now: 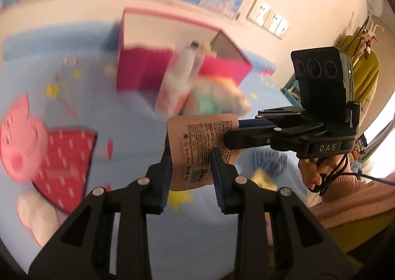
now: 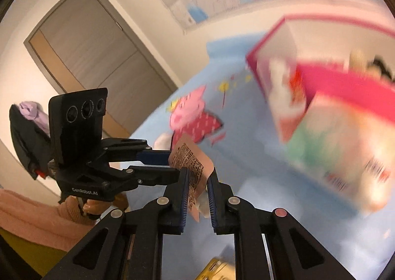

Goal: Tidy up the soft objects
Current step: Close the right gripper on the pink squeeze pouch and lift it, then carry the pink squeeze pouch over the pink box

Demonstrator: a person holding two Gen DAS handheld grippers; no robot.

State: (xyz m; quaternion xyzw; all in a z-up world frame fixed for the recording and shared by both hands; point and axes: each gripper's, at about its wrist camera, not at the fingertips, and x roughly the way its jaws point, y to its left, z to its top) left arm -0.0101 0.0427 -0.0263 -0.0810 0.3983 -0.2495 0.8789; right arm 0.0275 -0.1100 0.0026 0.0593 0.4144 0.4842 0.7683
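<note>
A flat pink packet (image 1: 197, 149) with black print is held in the air between both grippers. My left gripper (image 1: 191, 156) is shut on its lower part. My right gripper (image 1: 233, 131) comes in from the right and is shut on the packet's right edge. In the right wrist view the packet (image 2: 195, 169) sits between my right gripper's pads (image 2: 198, 181), and the left gripper (image 2: 170, 164) reaches it from the left. A pink open box (image 1: 182, 57) stands on the blue bed beyond, also seen in the right wrist view (image 2: 321, 77), with soft packs leaning at its front.
A blurred white and orange pack (image 1: 177, 87) and a pastel soft toy (image 1: 217, 99) lean against the box. The blue bedspread (image 1: 111, 131) has a pig picture (image 1: 44, 151). A blue fluffy thing (image 1: 269, 161) lies below the right gripper. A door (image 2: 93, 57) is at the left.
</note>
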